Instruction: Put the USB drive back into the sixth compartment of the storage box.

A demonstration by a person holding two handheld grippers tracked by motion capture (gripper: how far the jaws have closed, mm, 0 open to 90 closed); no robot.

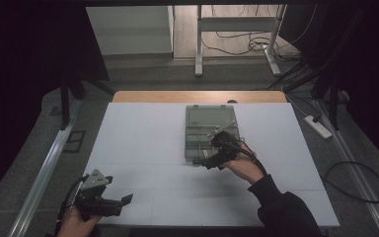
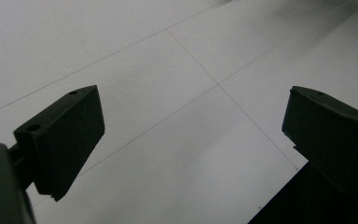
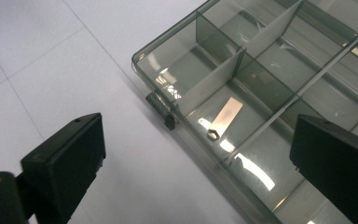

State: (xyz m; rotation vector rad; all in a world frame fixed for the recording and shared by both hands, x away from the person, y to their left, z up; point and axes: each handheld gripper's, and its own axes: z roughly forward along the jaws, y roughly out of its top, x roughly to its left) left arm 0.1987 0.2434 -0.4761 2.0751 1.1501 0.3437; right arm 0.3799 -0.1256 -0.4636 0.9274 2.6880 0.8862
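Observation:
A clear grey plastic compartment box (image 1: 192,140) lies open in the middle of the white table (image 1: 143,133), its lid (image 1: 210,116) folded back. In the right gripper view the box's rim (image 3: 168,35) and dividers show, with a small hex nut (image 3: 212,134) lying in a front compartment near the latch (image 3: 161,105). My right gripper (image 1: 208,150) hovers over the box's front left corner, open (image 3: 200,158), with nothing between the jaws. My left gripper (image 1: 118,190) rests low at the table's front left, also open (image 2: 193,135) over bare table.
The table's front edge (image 2: 307,200) runs close beside the left gripper. A wooden strip (image 1: 197,96) borders the far side. On the floor to the right lie a power strip (image 1: 318,126) and cables (image 1: 360,182). Another desk's legs (image 1: 198,49) stand beyond.

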